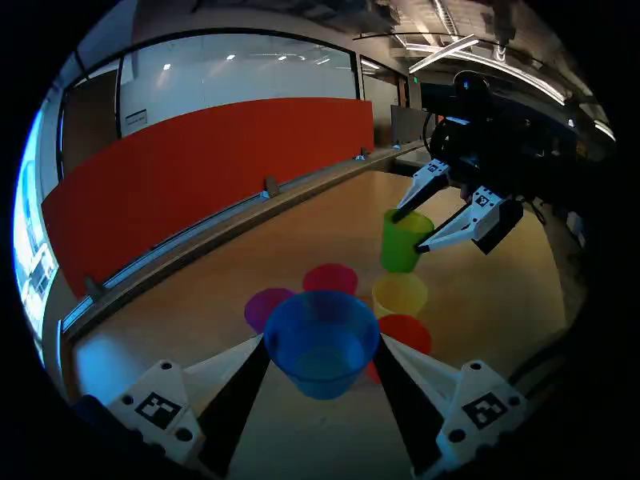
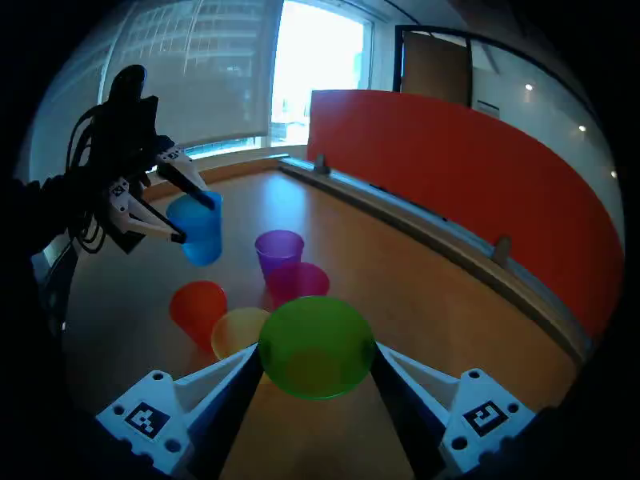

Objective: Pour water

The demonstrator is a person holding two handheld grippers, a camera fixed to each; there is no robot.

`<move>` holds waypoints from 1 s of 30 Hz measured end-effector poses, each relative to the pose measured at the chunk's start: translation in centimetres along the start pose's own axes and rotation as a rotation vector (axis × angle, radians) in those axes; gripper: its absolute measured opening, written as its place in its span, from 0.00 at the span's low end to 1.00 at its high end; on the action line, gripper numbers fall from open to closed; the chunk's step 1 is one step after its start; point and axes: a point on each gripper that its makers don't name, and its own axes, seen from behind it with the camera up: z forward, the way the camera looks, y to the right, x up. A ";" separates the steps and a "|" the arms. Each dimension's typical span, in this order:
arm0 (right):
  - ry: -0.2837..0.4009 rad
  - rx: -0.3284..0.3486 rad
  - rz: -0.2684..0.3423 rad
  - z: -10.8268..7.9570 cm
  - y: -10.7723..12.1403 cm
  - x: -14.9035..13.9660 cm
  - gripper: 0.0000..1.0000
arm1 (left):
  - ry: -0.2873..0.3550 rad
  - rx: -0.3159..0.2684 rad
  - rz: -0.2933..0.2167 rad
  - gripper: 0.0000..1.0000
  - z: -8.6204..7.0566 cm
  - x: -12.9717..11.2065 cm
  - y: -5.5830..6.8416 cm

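- Left gripper view: the left gripper was closed to cup width, both fingers pressing the sides of the blue cup, which sat upright between the jaws with its mouth facing the camera.
- Ahead of the jaws, four loose cups stood clustered on the table: purple cup, magenta cup, yellow cup and red cup.
- Beyond the cluster, the right gripper clasped the green cup upright.
- Whether the blue cup held water could not be told.
- Right gripper view: the right gripper's jaws stood part-closed on the green cup, one finger on each flank, rim toward the camera.
- The cluster lay just ahead of the jaws, and farther off to their left the left gripper held the blue cup.
- Risk: the two held cups were well apart, with the cluster between them. Bringing one across low would probably topple a loose cup.
- Risk: tilting before the rims met would likely spill onto the table. The smooth, tapered walls might slip down through the fingers as a cup tipped.
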 end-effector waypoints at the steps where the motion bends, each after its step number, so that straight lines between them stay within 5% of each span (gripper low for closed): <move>1: 0.006 -0.001 0.000 -0.2 -0.1 0.2 0.92 | 0.007 0.003 -0.002 0.86 -0.1 0.2 0.1; 30: 0.158 -0.011 0.017 -4.7 -2.8 4.3 0.92 | 0.199 0.064 -0.074 0.86 -3.7 3.9 1.8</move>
